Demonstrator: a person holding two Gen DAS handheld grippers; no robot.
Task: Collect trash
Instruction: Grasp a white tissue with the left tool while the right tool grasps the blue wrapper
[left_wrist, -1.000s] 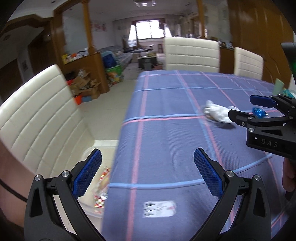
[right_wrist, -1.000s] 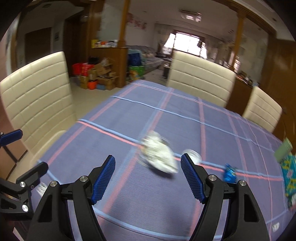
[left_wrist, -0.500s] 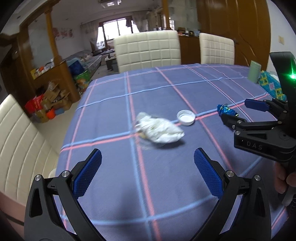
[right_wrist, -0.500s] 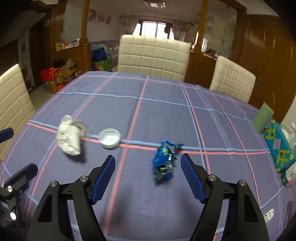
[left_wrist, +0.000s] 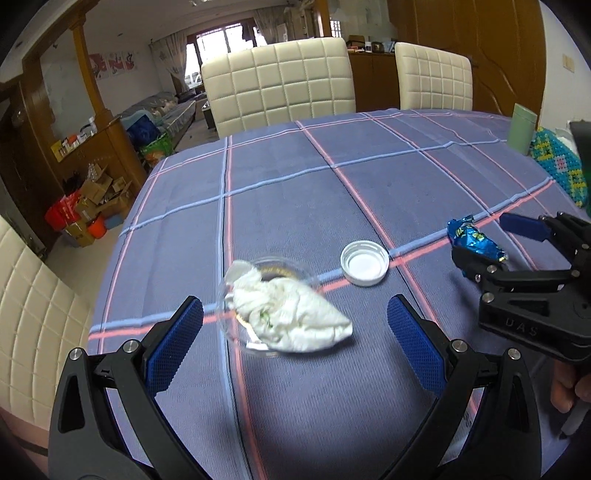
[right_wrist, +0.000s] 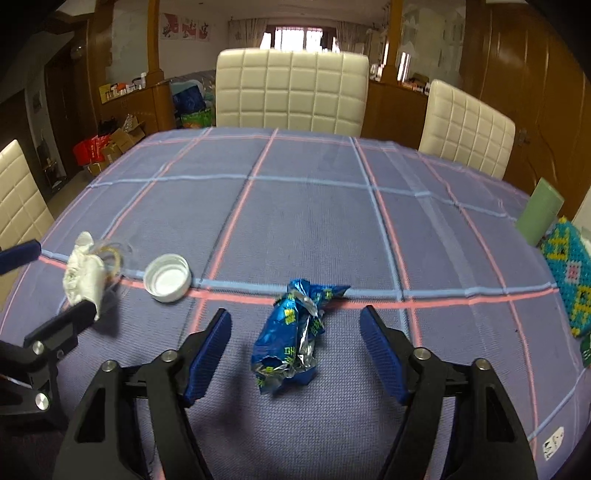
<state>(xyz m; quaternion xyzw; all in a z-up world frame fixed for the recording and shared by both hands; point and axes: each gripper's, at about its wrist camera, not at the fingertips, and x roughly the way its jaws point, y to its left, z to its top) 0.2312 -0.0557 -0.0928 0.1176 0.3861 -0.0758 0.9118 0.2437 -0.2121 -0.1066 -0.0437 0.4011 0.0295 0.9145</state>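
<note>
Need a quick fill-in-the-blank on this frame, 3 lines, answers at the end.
1. The right gripper is open around the crumpled ____ wrapper.
2. The white bottle cap lies between the wrapper and the crumpled ____.
3. The left gripper is ____, its fingers either side of the clear cup.

Missing words: blue; tissue; open
</note>
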